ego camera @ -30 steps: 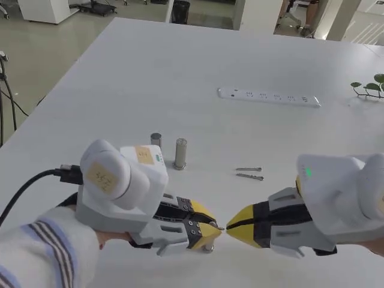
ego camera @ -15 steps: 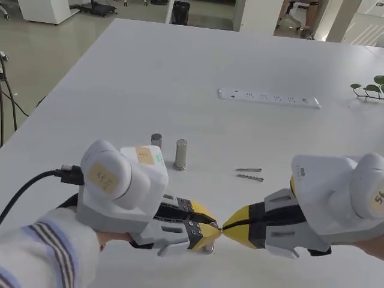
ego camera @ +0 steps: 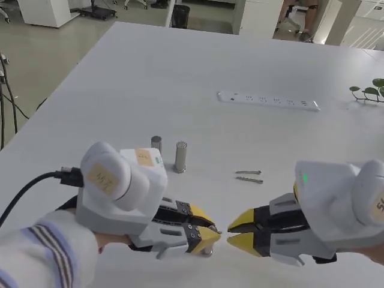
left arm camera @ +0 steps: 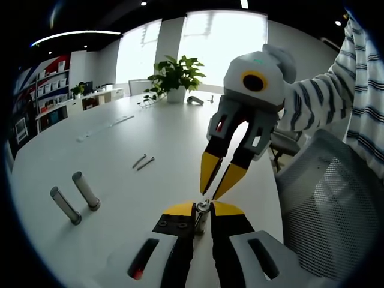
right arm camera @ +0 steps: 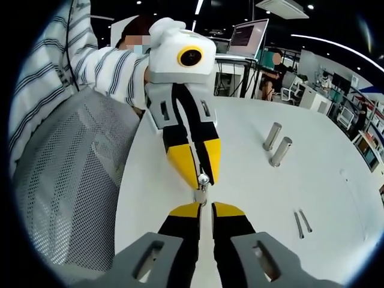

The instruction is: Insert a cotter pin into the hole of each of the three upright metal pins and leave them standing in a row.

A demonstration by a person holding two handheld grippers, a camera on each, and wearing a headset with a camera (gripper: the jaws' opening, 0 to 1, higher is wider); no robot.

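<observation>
The first insertion looked in hand: the left gripper fingers clamped one metal pin upright on the counter, with the right gripper fingers narrowly apart at its 3 o'clock. The next move probably meant fetching a cotter pin lying at 1 o'clock.

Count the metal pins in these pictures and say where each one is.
3. Two metal pins stand side by side on the table; the third pin is clamped in the left gripper.
</observation>
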